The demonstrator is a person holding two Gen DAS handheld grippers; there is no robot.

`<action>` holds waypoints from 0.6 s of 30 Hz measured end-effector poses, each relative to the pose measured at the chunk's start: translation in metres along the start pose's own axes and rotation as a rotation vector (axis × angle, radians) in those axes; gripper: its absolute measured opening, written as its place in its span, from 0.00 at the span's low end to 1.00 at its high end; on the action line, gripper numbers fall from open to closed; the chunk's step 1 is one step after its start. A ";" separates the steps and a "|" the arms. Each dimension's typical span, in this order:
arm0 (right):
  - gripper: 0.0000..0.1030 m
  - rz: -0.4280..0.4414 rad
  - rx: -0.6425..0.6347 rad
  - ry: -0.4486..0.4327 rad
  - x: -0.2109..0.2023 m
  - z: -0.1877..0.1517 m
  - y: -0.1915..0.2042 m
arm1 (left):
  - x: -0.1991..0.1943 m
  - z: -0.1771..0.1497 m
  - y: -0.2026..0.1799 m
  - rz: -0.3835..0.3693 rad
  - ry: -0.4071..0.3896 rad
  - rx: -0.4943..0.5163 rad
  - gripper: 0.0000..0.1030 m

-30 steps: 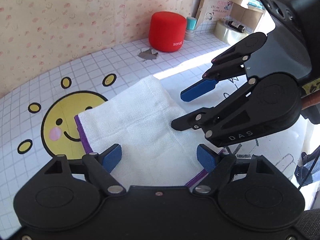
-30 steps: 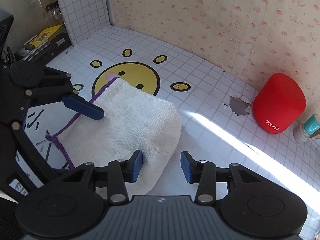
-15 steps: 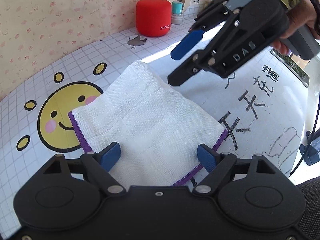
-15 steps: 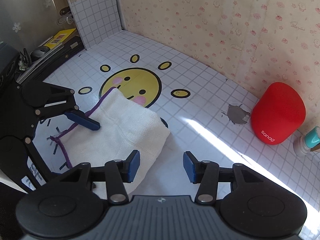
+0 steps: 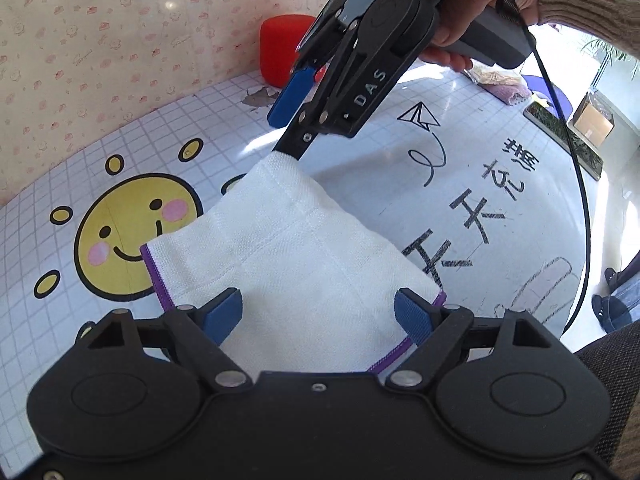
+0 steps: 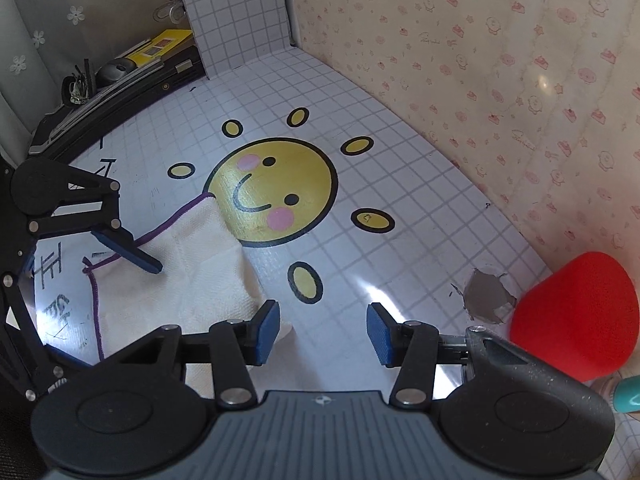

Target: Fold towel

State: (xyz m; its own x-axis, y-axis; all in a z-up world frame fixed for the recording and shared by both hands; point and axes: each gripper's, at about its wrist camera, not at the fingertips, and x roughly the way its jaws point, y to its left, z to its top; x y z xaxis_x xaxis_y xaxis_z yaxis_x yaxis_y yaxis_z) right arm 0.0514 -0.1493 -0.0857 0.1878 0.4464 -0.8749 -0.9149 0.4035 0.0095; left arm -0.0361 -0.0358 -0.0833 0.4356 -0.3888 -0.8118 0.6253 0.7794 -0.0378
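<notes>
On the surface [image 5: 400, 160] the towel [image 5: 304, 256] lies folded, purple hems stacked. Both tools, left tool [image 5: 320, 314] and right tool [image 6: 322, 332], gape wide, gripping nothing. Could be mid-fold or finished, honestly.

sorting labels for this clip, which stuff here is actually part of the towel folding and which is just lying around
Part of the job:
- white towel with purple edging, folded on the table
- left gripper, open over its near edge
- right gripper, open at its far corner

Just lying about:
- red speaker by the wall
- pink cloth on the far side
- yellow book
</notes>
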 end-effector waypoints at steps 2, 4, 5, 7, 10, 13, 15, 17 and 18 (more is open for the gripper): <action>0.46 0.021 -0.039 0.016 0.003 0.003 -0.001 | 0.005 0.005 -0.002 -0.004 -0.006 0.019 0.82; 0.46 0.043 -0.078 0.032 0.006 0.006 -0.002 | 0.011 0.007 -0.001 0.003 0.000 0.030 0.82; 0.46 0.053 -0.097 0.040 0.008 0.007 -0.003 | 0.014 0.007 -0.001 0.008 0.008 0.031 0.82; 0.46 0.075 -0.136 0.056 0.011 0.010 -0.004 | 0.018 0.006 -0.001 0.012 0.018 0.032 0.82; 0.46 0.107 -0.194 0.079 0.015 0.015 -0.005 | 0.021 0.003 -0.001 0.016 0.029 0.031 0.82; 0.46 0.139 -0.252 0.103 0.020 0.019 -0.007 | 0.021 0.001 -0.002 0.026 0.027 0.025 0.82; 0.46 0.160 -0.291 0.119 0.023 0.022 -0.008 | 0.020 0.000 -0.002 0.033 0.024 0.015 0.82; 0.46 0.155 -0.343 0.135 0.019 0.023 -0.007 | 0.020 -0.001 -0.002 0.041 0.022 0.011 0.82; 0.46 0.158 -0.345 0.145 0.018 0.023 -0.007 | 0.020 -0.001 -0.002 0.044 0.021 0.011 0.82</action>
State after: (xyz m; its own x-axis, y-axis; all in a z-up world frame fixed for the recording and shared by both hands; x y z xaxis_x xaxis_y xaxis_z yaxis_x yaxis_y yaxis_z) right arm 0.0698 -0.1261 -0.0902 0.0054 0.3543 -0.9351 -0.9993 0.0361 0.0079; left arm -0.0293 -0.0449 -0.1002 0.4488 -0.3439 -0.8248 0.6130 0.7901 0.0041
